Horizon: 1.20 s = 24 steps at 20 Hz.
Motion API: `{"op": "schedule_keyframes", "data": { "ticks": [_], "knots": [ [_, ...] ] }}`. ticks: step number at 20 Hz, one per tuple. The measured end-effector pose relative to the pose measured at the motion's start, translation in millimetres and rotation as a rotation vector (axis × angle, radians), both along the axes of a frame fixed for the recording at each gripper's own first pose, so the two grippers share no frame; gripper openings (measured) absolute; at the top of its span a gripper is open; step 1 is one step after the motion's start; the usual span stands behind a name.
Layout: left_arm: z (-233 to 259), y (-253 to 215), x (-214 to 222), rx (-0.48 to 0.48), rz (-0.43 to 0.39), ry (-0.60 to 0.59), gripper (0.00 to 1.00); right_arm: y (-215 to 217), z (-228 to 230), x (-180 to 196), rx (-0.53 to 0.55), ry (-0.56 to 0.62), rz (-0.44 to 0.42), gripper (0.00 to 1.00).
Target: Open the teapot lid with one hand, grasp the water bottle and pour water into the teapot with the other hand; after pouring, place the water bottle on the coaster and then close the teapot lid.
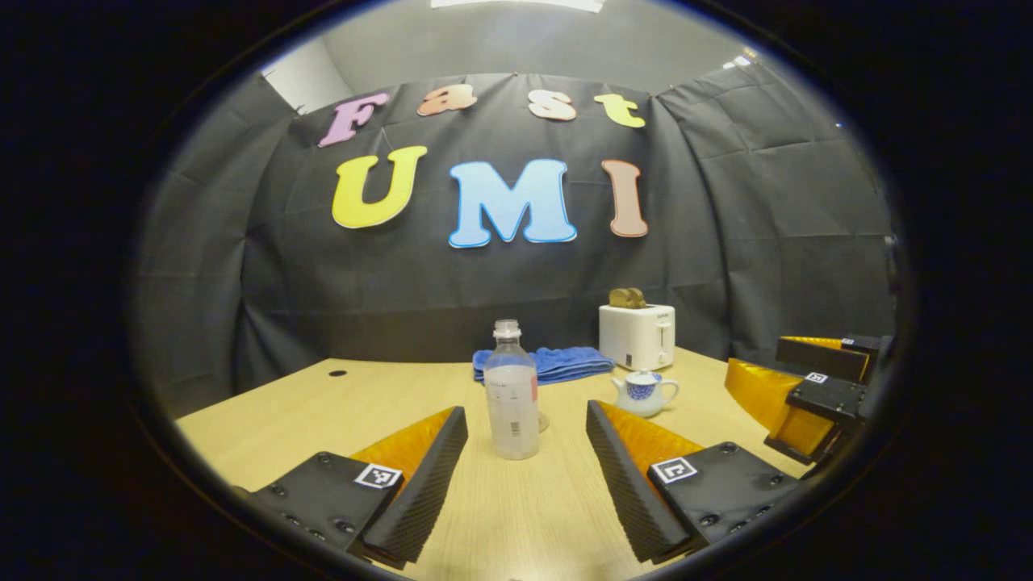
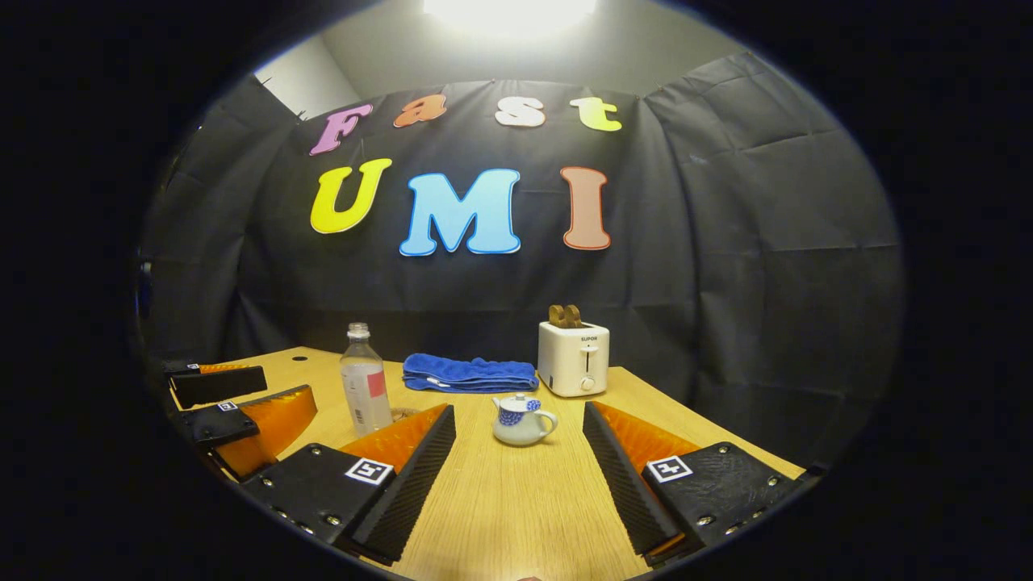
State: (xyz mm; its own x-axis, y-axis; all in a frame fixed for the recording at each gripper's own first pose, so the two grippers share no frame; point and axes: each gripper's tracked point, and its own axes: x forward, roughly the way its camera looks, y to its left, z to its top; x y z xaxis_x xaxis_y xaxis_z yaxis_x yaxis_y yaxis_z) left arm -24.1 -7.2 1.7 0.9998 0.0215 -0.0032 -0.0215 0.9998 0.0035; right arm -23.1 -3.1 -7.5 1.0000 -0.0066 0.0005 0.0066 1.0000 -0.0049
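Your left gripper point(image 1: 526, 452) wide open, empty, facing clear plastic water bottle w/ label point(image 1: 512, 391) mid-tabletop, right gripper point(image 2: 519, 452) wide open, empty, facing small white-blue ceramic teapot point(image 2: 520, 420), lid on, white toaster point(image 2: 574, 358) at tabletop's far edge.

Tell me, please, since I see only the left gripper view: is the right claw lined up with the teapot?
Observer: Yes. In the right gripper view the teapot stands on the table straight ahead, centred between the fingers of the right claw.
Operator: Thank you. Is that claw open wide enough for it?
Observer: Its fingers stand wide apart with nothing held between them, and the gap looks wider than the teapot.
Operator: And which way does the handle face from there?
Observer: In that view the teapot's handle points to the right, toward the claw's right-hand finger.
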Motion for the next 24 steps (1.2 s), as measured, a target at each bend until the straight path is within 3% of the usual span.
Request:
{"op": "schedule_keyframes", "data": {
  "ticks": [5, 13, 24],
  "knots": [
    [-4.7, 5.2, 36.7, 0.021, -0.029, 0.008, 1.00, 0.6, 12.7, 36.2, 0.007, 0.010, 0.013, 0.98],
    [-32.1, 20.4, 102.9, 0.019, -0.045, 0.062, 1.00, 18.9, 6.3, 127.2, 0.021, 0.052, 0.037, 0.98],
    [-56.3, 14.1, 167.9, 0.059, -0.117, 0.094, 1.00, 20.1, -17.3, 227.7, -0.005, 0.072, -0.012, 0.98]
  ]
}}
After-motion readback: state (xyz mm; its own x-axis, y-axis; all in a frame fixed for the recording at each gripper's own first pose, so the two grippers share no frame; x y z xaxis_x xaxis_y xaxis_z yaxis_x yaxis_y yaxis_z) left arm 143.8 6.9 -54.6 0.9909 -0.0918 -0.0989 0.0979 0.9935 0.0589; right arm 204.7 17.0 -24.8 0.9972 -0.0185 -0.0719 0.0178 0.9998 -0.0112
